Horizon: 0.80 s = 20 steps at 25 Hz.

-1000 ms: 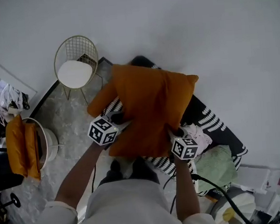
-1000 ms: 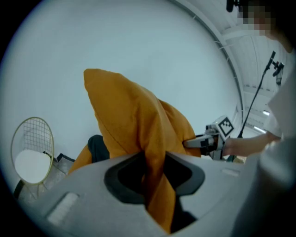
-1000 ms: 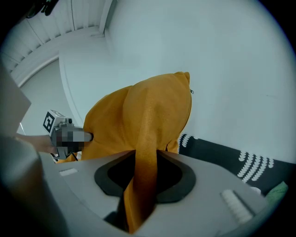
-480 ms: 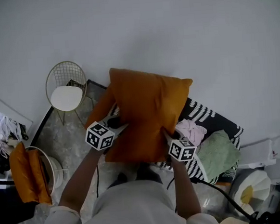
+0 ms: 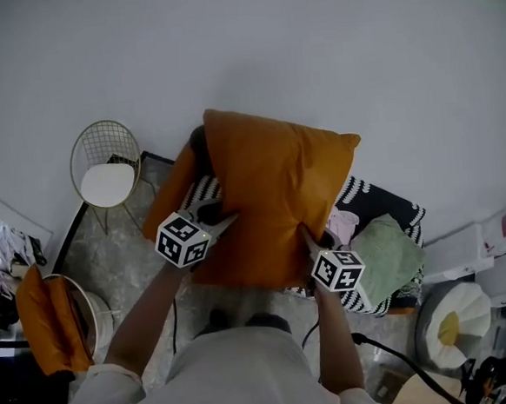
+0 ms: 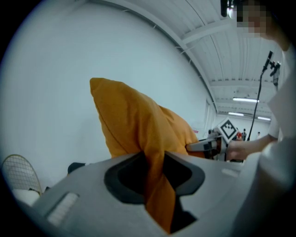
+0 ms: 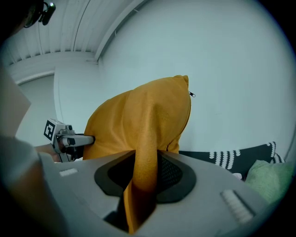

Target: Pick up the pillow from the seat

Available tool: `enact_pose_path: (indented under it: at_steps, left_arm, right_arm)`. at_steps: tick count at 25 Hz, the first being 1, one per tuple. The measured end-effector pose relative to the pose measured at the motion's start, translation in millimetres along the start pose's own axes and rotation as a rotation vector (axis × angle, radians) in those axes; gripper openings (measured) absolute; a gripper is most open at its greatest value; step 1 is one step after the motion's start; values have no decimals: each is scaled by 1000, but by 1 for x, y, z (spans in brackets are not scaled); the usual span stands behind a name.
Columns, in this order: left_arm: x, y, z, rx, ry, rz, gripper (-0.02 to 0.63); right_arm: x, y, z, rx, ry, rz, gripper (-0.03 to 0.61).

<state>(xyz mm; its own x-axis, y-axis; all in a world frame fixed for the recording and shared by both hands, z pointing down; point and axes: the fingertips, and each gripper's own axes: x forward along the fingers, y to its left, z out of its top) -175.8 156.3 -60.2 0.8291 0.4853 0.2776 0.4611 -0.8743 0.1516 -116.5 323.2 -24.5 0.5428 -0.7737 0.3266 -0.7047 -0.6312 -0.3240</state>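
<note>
Where the middle of the head view lies, the orange pillow (image 5: 274,195) is held up in the air, above the dark, white-striped seat (image 5: 384,206) just right of centre. It is a plump, square cushion of plain matte orange cloth with pointed top corners. A small dark zip pull (image 7: 191,94) shows at one upper corner in the right gripper view. The left gripper (image 5: 222,219) is clamped on a fold at its lower left edge and the right gripper (image 5: 309,234) on a fold at its lower right. The cloth bunches between each pair of jaws.
</note>
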Motion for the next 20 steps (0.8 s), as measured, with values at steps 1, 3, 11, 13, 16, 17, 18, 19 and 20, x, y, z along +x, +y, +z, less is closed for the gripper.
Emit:
enact_pose_path:
  at_steps: [1,3,11,13,16,17,18,19,20]
  left_arm:
    - [4,-8,3,4,-3,0,118]
    - [13,-25,8,10,-11,0,118]
    - [35,-81,23,19,-54,22,118]
    - [39,-93,25,16,-63,25,118]
    - [42,-107,27,14,-76,24,120]
    - [44,-110,27,13,-80,24,120]
    - [46,-113,27,12,-83,24,120]
    - [47,-115,28,11,-85,24,121]
    - [48,-117,28,11,-86,24,121]
  right_arm:
    - [-8,-5,2,3,-7,0,126]
    - [-24,-16,5,7,-19,0,126]
    - [-77,-48,17,-20,-41,15,126]
    - [-88,-54,20,-33,-43,18,126]
    - [-102,-61,20,-48,-45,23,126]
    - [-104,-63,21,-50,-46,24,125]
    - [-106,-65,21,-52,-47,24,125]
    - [-108,-67,22,-54,-49,25,125]
    - [-110,-68,22,-57,-51,25,126]
